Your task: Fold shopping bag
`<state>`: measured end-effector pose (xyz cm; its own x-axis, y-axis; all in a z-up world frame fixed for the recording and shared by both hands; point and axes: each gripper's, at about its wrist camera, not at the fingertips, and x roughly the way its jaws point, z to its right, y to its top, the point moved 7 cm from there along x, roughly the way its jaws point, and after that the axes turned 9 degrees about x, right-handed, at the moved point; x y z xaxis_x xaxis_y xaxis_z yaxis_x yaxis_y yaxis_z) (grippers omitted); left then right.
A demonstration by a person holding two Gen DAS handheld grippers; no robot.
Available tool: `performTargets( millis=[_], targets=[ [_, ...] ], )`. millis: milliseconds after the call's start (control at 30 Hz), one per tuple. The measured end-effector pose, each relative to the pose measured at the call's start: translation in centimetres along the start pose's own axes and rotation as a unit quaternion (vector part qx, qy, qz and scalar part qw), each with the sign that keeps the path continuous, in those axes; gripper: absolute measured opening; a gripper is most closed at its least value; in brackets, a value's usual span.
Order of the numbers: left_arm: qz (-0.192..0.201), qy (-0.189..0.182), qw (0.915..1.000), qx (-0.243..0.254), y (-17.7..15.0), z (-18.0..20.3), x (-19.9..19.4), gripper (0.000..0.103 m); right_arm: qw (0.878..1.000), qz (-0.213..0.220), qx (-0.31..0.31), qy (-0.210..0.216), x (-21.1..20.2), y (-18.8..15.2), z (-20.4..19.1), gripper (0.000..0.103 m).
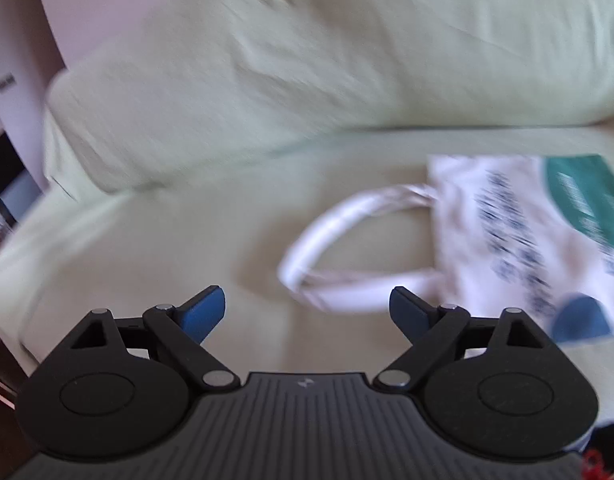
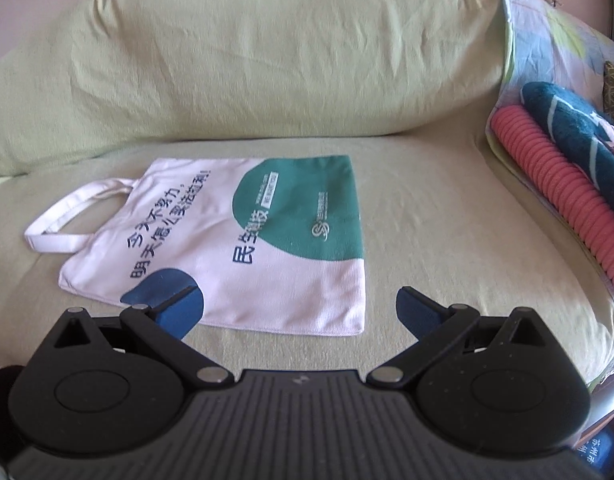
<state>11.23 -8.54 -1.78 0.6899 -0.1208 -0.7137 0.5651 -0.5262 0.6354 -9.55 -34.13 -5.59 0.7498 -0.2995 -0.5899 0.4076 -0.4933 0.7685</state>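
- Your shopping bag [image 2: 243, 240] lies flat and unfolded on the green sofa seat [image 2: 447, 240], just in front of the big green cushion [image 2: 267, 60].
- Its white handles [image 2: 67, 216] loop out to the left in the right wrist view; the green and blue print faces up.
- Your left gripper [image 1: 307, 312] has its blue fingers [image 1: 203, 314] spread wide with nothing between them, above the seat near the handles.
- Your right gripper [image 2: 299, 312] is likewise wide apart and empty, over the bag's near edge.
- At the right end of the seat sit a pink ribbed roll [image 2: 547, 184] and a dark teal towel [image 2: 575, 136].
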Motion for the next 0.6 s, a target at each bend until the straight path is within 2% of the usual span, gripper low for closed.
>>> performTargets(
  millis=[100, 200, 333, 467, 600],
  targets=[
    [0.002, -0.052, 0.9986, -0.008, -1.1, 3.8, -2.1, 0.091, 1.0, 0.004, 0.008, 0.003, -1.0, 0.2, -0.1, 0.101],
    [0.009, -0.073, 0.9973, -0.002, -1.5, 6.6, -4.3, 0.091, 1.0, 0.012, 0.014, 0.008, -2.1, 0.4, -0.3, 0.101],
    [0.027, -0.078, 0.9965, 0.014, -1.2, 8.2, -6.6, 0.091, 0.999, 0.031, 0.02, 0.011, -4.6, 0.3, -0.4, 0.101],
    [0.03, -0.095, 0.9949, 0.018, -1.4, 9.0, -8.1, 0.091, 0.998, 0.054, 0.028, 0.006, -7.3, 0.1, -0.3, 0.101],
    [0.038, -0.096, 0.9939, 0.038, -1.8, 10.0, -9.2, 0.091, 0.997, 0.067, 0.032, -0.005, -9.5, -0.3, -0.1, 0.102]
  ],
)
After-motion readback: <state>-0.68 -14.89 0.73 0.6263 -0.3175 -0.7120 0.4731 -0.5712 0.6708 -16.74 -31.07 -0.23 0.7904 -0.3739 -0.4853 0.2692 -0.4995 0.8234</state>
